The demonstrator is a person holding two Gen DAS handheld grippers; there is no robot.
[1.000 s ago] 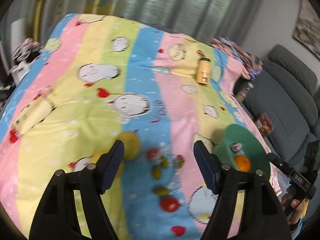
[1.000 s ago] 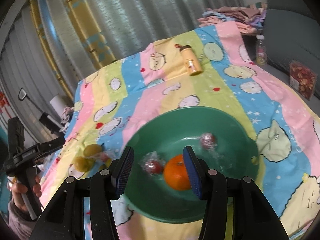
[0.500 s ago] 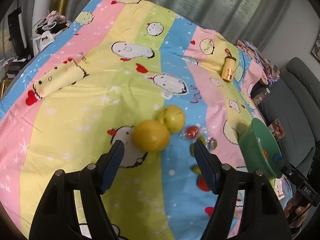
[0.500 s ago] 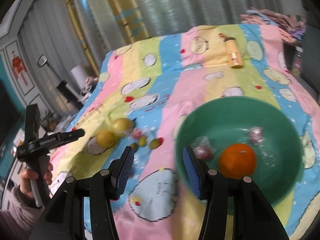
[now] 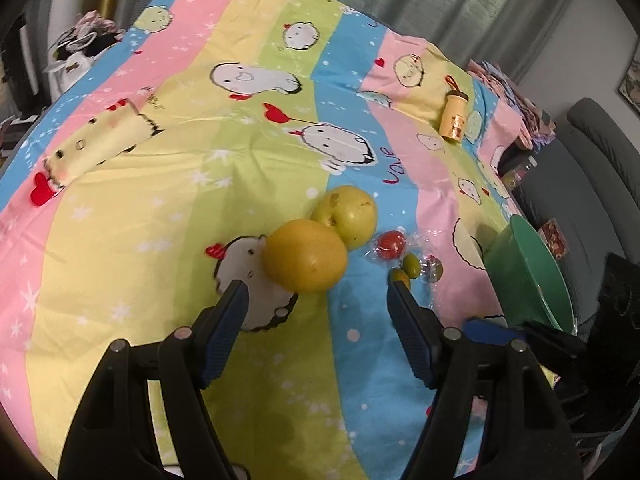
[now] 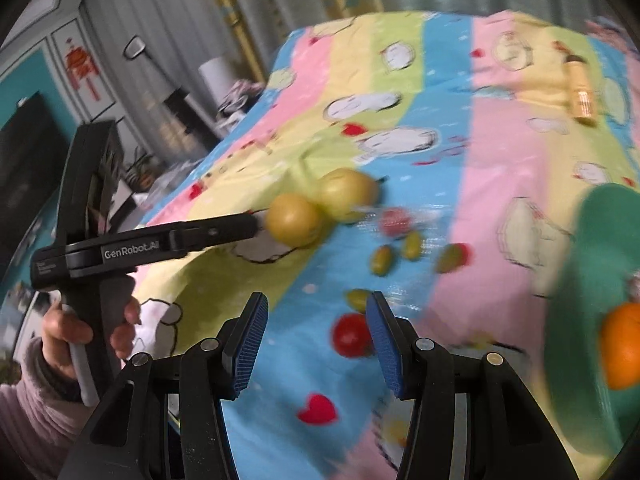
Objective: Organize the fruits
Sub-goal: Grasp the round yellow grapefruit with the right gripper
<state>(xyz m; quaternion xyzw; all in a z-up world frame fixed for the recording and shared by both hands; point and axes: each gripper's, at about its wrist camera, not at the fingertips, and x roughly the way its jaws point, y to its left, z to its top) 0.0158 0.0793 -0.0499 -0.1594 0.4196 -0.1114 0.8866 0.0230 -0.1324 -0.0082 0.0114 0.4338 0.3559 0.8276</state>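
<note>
My left gripper [image 5: 316,300] is open just short of a round yellow fruit [image 5: 304,256], which touches a yellow-green fruit [image 5: 346,216] behind it. To their right lie a wrapped red fruit [image 5: 392,244] and small green fruits [image 5: 412,266]. The green bowl [image 5: 536,272] stands at the right edge. My right gripper [image 6: 316,312] is open above the cloth, with a red tomato [image 6: 352,336] and a small green fruit [image 6: 356,298] beside its right finger, untouched. The bowl [image 6: 592,280] holds an orange [image 6: 624,344]. This view is blurred by motion.
A striped cartoon bedsheet [image 5: 160,208] covers the surface. A yellow bottle [image 5: 454,116] lies at the far right. A grey sofa [image 5: 600,152] is off the right edge. A person's hand [image 6: 68,328] in a pink sleeve holds the left gripper's handle.
My right gripper swung left, away from over the bowl to the small fruits on the cloth. My left gripper sank and came closer to the two yellow fruits.
</note>
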